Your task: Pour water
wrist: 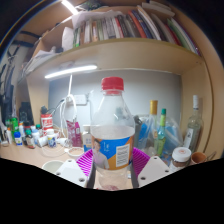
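Gripper (112, 162): both purple pads (86, 158) pressed against the sides of a clear plastic water bottle (112, 130), one on each side, no gap visible. Bottle upright between the fingers, red cap (113, 85) on, white-and-blue label (117, 150) around the lower body. Its base is hidden below the fingers, so cannot tell whether it rests on the surface.

Just right of the bottle, beyond the right finger: a small jar with a white lid (181, 156). Behind it, a cluster of bottles, including a tall clear one (194, 122) and a green one (161, 130).

Left of the bottle: several small bottles and containers (30, 132) crowded on the surface (50, 150); details too small to tell.

Above, further back: a lit tube lamp (70, 71) under a wooden shelf (120, 50) packed with books (125, 25).
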A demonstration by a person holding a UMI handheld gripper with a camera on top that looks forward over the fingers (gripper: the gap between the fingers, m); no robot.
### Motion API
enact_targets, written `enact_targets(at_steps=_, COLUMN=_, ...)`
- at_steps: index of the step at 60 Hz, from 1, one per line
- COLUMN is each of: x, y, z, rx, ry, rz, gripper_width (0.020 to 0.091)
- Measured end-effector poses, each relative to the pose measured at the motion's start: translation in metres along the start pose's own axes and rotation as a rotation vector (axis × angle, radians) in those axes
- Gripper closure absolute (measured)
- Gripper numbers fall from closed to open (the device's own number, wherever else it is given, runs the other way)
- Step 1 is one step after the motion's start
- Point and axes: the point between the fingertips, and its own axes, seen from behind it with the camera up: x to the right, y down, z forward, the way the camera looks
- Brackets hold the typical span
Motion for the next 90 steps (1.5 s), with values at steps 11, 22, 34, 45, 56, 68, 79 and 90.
enact_targets(at_steps=11, x=-0.013, y=0.023, z=0.011, rx=-0.018, ry=-0.027, rz=-0.022, gripper_width=0.0583)
enact_targets(at_steps=22, x=-0.017, y=0.041, z=0.013, rx=-0.007, ry=-0.042, rz=-0.016, gripper_width=0.0569)
enact_targets(at_steps=34, x=-0.013, y=0.042, z=0.012, rx=0.004, ry=-0.041, rz=0.023, gripper_width=0.0569)
enact_targets(at_steps=45, x=-0.014, y=0.04, z=0.012, rx=0.009, ry=-0.038, rz=0.016, gripper_width=0.0518)
enact_targets(at_steps=56, x=-0.005, y=0.055, z=-0.001, rx=-0.085, ry=-0.013, rz=0.039, gripper_width=0.0267)
enact_targets(at_steps=68, x=-0.003, y=0.054, z=-0.044, rx=-0.128, ry=0.011, rz=0.059, gripper_width=0.0274)
enact_targets(at_steps=79, x=-0.014, y=0.042, z=-0.107, rx=-0.143, ry=0.003, rz=0.067, gripper_width=0.0271)
enact_targets(at_steps=90, x=-0.033, y=0.024, z=-0.174, rx=-0.144, ry=-0.022, rz=0.111, gripper_width=0.0271)
